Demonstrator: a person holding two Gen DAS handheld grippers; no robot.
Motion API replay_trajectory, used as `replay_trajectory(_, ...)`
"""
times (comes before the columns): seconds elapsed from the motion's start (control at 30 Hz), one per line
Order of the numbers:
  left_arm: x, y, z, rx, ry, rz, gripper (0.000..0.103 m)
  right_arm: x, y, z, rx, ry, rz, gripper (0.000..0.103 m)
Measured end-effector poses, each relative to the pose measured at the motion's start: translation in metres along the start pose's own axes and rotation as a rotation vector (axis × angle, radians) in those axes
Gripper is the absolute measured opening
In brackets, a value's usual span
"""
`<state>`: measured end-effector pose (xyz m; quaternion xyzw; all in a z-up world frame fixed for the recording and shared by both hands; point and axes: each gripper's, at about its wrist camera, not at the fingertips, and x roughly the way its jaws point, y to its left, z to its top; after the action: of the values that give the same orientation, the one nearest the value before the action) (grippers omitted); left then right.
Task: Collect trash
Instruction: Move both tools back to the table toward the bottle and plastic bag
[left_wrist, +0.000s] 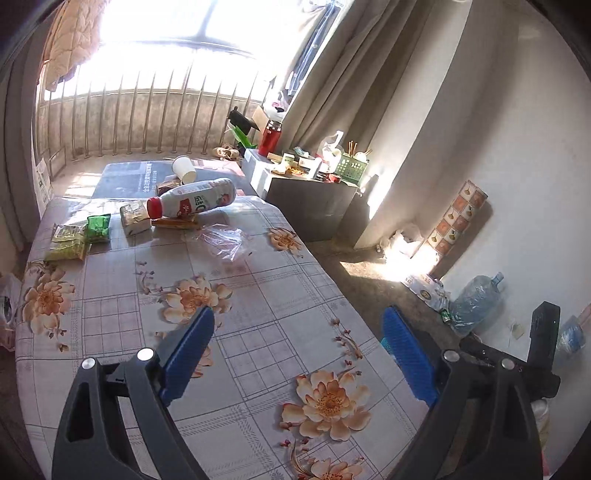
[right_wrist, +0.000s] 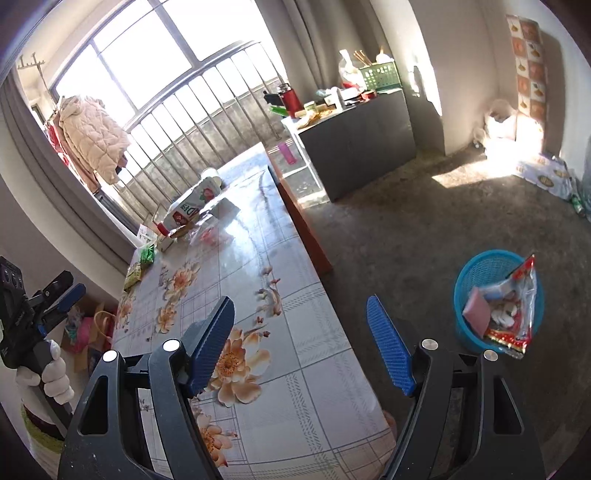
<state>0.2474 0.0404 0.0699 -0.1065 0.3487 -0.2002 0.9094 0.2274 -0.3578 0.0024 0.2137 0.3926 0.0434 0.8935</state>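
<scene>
Left gripper (left_wrist: 297, 354) and right gripper (right_wrist: 300, 343) both hang over the near end of the floral-cloth table (left_wrist: 258, 295), fingers spread, holding nothing, likely lining up the next pick. Remaining trash sits clustered at the far end: toppled white red-capped plastic bottle (left_wrist: 195, 197), green snack packets (left_wrist: 98, 228), crumpled clear film (left_wrist: 225, 240). Blue mesh bin (right_wrist: 496, 299) on the floor beside the table already holds wrappers.

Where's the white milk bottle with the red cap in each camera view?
Left wrist: the milk bottle lies on its side at the table's far end, upper left of centre.
Right wrist: the milk bottle lies at the table's far end, left of centre.
Shared landmark: the paper cup just behind it.
</scene>
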Motion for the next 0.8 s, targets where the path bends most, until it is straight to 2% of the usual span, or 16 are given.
replay_trajectory(0.33,-0.005,0.073,0.001,-0.073,-0.03,0.095,0.09,0.054,0.065,0.026,-0.105,0.101,0.098,0.072)
replay_trajectory(0.5,0.014,0.089,0.024,0.005,-0.042,0.152,0.09,0.086,0.095,0.038,-0.175,0.138,0.154,0.072)
replay_trajectory(0.63,0.051,0.101,0.065,0.107,-0.005,0.15,0.091,0.125,0.113,0.055,-0.201,0.186,0.216,0.072)
replay_trajectory(0.8,0.133,0.112,0.126,0.205,0.118,0.153,0.094,0.172,0.133,0.077,-0.248,0.207,0.271,0.072)
